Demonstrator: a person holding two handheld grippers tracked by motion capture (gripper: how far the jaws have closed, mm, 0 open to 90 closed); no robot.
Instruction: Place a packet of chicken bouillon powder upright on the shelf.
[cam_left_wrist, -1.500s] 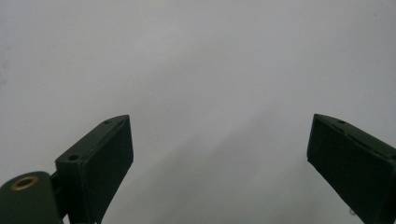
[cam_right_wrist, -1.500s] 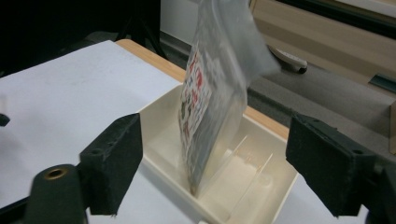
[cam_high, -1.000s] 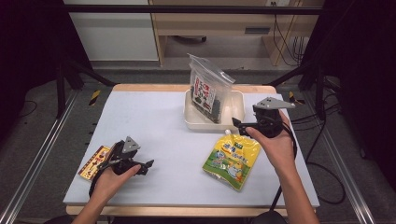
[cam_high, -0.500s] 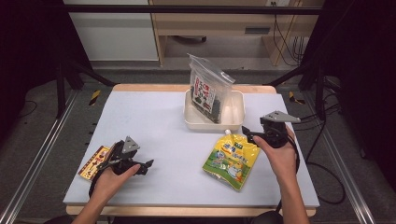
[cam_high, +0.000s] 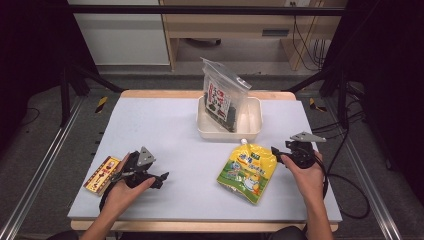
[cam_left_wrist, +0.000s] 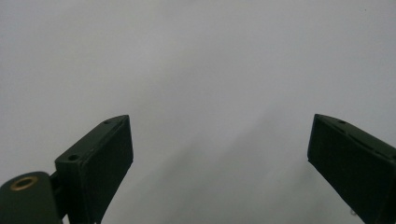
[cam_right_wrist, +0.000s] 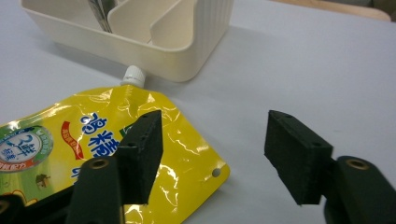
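pouch (cam_high: 247, 170) lies before tray (cam_high: 252, 131)

Pale table (cam_high: 165, 125), cream tray (cam_high: 252, 131), yellow pouch (cam_high: 247, 167) (spouted), red packet (cam_high: 102, 174)

High view overlooks the table (cam_high: 165, 125); gripper views skim it closely.

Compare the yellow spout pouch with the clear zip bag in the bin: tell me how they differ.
The yellow spout pouch lies flat on the table; the clear zip bag stands tilted in the cream bin.
The pouch is opaque yellow with printed graphics; the bag is see-through, showing dark contents behind a red label.
The pouch has a white screw cap; the bag closes with a zip strip along its top.
Both are flexible plastic packs.
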